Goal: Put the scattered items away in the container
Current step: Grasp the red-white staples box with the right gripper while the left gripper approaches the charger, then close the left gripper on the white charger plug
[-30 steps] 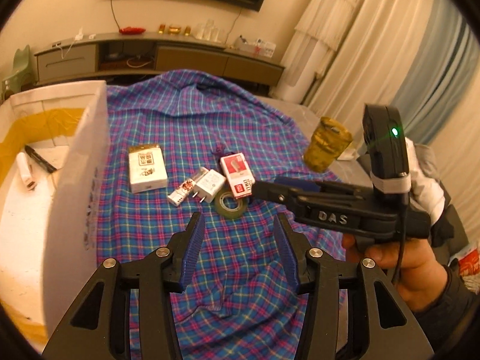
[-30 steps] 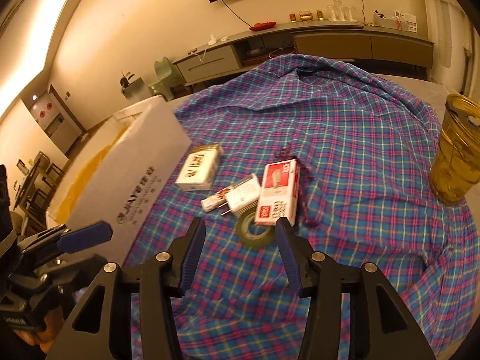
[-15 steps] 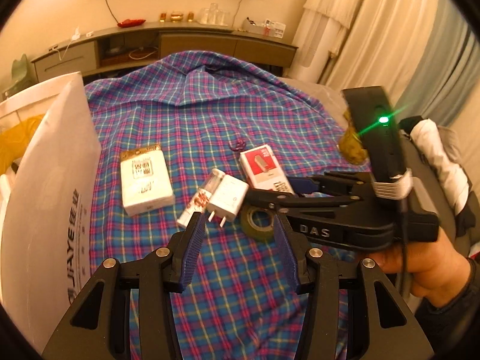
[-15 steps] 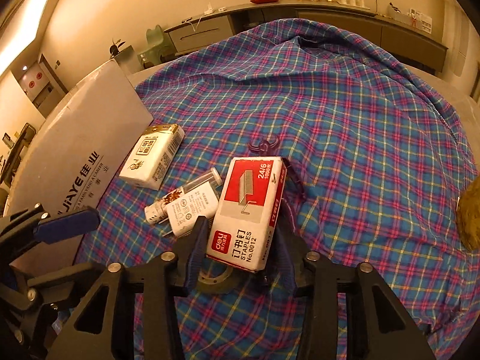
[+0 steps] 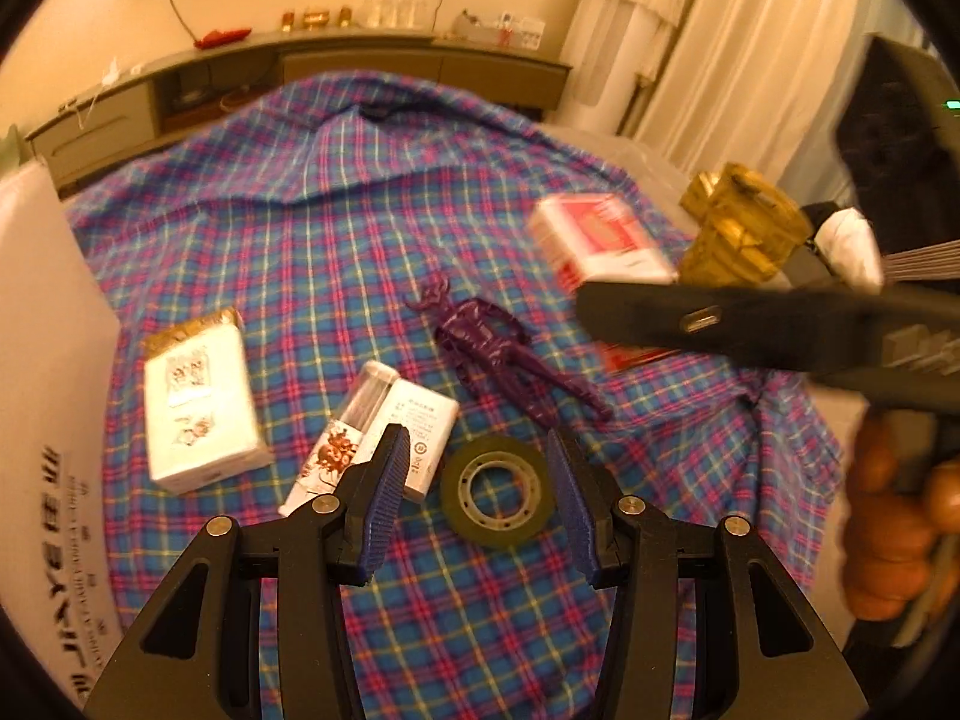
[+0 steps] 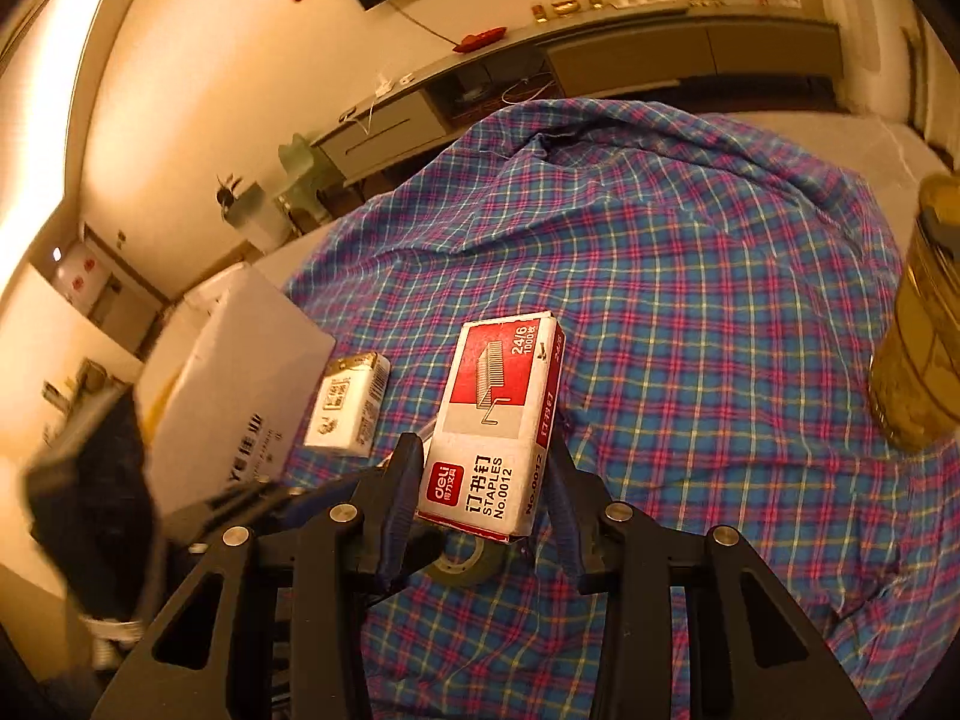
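Observation:
My right gripper (image 6: 480, 480) is shut on a red and white staples box (image 6: 498, 426) and holds it above the plaid cloth; the box shows blurred in the left wrist view (image 5: 600, 240). My left gripper (image 5: 480, 468) is open, its fingers either side of a roll of clear tape (image 5: 497, 489) on the cloth. Beside the tape lie a white charger plug (image 5: 420, 432), a small tube (image 5: 348, 438), a white and gold box (image 5: 198, 402) and a purple toy figure (image 5: 498, 354). The white cardboard container (image 5: 42, 396) stands at the left, and it also shows in the right wrist view (image 6: 234, 384).
An amber glass jar (image 5: 744, 228) stands at the cloth's right edge, also in the right wrist view (image 6: 924, 324). A plaid cloth (image 5: 312, 228) covers the table. A low cabinet (image 5: 360, 66) runs along the far wall. Curtains hang at the right.
My right gripper closed on the staples box and lifted it off the cloth, uncovering the purple figure. My left gripper moved forward to straddle the tape roll.

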`<state>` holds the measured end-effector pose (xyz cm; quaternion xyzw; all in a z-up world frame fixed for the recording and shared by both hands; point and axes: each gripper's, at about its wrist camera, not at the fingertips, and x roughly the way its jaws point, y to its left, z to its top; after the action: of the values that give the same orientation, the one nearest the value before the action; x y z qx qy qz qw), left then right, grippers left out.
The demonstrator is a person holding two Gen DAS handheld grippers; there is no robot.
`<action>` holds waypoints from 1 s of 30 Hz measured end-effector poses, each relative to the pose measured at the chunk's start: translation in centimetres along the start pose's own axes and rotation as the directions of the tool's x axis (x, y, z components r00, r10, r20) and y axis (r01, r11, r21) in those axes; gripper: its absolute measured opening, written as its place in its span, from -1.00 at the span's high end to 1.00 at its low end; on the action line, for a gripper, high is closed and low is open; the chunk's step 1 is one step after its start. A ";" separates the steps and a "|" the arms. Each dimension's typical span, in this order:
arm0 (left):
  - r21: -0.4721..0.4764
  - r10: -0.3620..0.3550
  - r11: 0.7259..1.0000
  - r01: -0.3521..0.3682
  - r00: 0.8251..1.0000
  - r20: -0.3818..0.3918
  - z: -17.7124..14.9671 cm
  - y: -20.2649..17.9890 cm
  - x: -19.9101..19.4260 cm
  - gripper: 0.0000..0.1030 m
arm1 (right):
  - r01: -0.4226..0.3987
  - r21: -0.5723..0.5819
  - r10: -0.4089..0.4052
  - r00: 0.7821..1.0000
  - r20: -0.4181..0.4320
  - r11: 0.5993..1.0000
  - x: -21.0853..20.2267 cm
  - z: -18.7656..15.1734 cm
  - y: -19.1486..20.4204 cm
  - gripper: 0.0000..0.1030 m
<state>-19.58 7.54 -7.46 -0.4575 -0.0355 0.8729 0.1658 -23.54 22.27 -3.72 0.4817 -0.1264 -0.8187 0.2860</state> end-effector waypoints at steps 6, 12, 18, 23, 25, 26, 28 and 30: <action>-0.019 0.023 1.000 -0.023 0.999 0.039 0.4 1.0 0.3 0.03 | -0.076 0.064 0.075 0.997 0.014 0.995 -1.5 -0.1 -0.5 0.19; -0.022 0.046 0.999 -0.046 0.999 0.014 0.3 2.0 1.1 0.03 | -0.101 0.048 0.100 0.995 0.023 0.994 -2.3 -0.3 0.3 0.19; 0.082 0.120 0.989 -0.120 0.993 -0.001 0.2 -0.2 2.0 0.39 | -0.093 0.042 0.092 0.996 0.023 0.995 -2.4 -0.4 0.4 0.19; 0.073 0.122 0.990 -0.120 0.993 -0.012 0.3 0.0 2.2 0.39 | -0.083 0.041 0.082 0.996 0.025 0.996 -2.5 -0.5 0.3 0.19; 0.066 0.141 0.988 -0.140 0.990 -0.020 0.5 0.1 2.8 0.35 | -0.085 0.036 0.084 0.996 0.024 0.996 -2.5 -0.5 0.4 0.19; 0.084 0.148 0.986 -0.146 0.989 -0.019 0.6 -0.1 3.0 0.34 | -0.086 0.032 0.086 0.996 0.023 0.996 -2.5 -0.6 0.6 0.19; 0.106 0.168 0.981 -0.165 0.985 -0.023 0.9 -0.4 3.4 0.39 | -0.087 0.024 0.087 0.996 0.023 0.996 -2.6 -0.6 0.8 0.19; 0.097 0.166 0.982 -0.162 0.986 -0.028 1.0 -0.5 3.4 0.40 | -0.081 0.017 0.080 0.996 0.027 0.997 -2.7 -0.6 0.9 0.19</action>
<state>-22.05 9.16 -9.46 -0.4663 0.0468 0.8758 0.1154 -21.68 23.21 -1.62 0.4680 -0.1566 -0.8115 0.3128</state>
